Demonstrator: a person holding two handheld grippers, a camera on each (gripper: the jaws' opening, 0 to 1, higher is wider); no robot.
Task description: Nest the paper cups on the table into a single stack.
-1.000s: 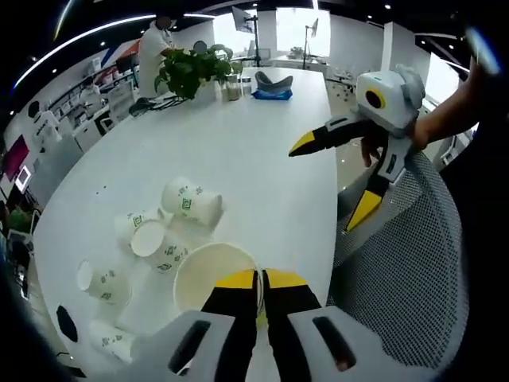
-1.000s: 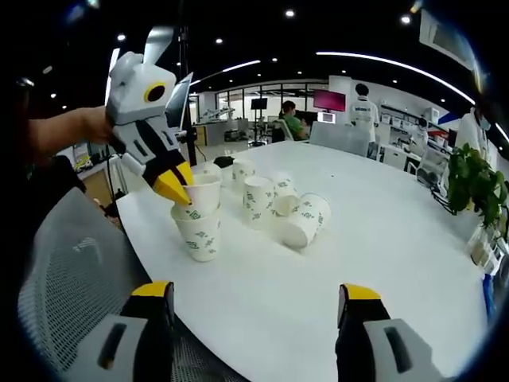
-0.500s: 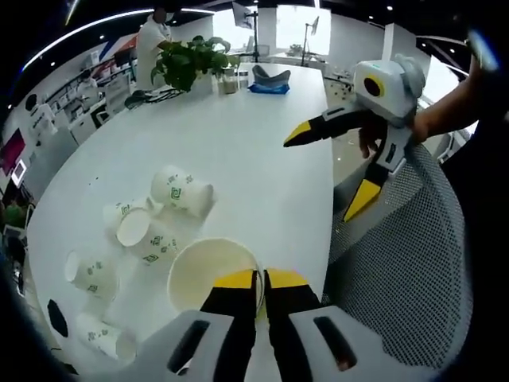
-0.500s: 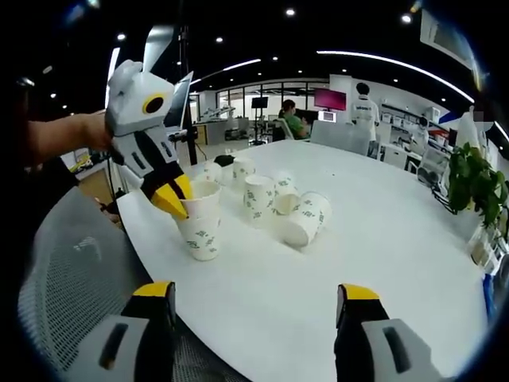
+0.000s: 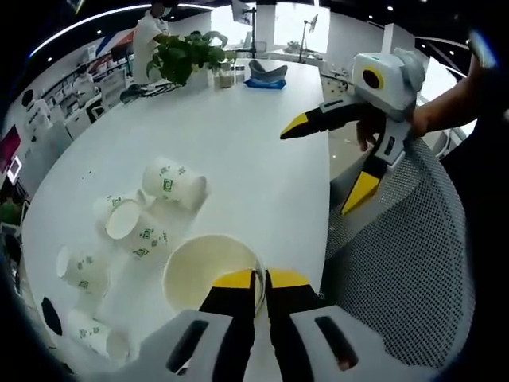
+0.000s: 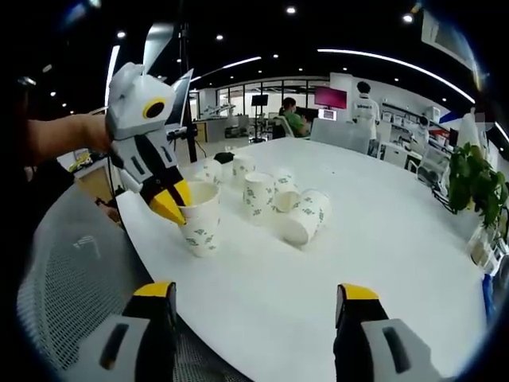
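On the white table (image 6: 382, 239) of an office, my left gripper (image 6: 169, 205) pinches the rim of the stack (image 6: 199, 227) to seat it; my right gripper (image 6: 253, 306) waits apart, loose cups (image 6: 306, 219) beyond.

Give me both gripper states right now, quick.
Left gripper: shut on the rim of the paper cup at the table edge.
Right gripper: open, holding nothing.

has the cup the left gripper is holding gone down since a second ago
Yes. In the right gripper view the held cup has sunk into the cup beneath it, judged against the upright cup behind.
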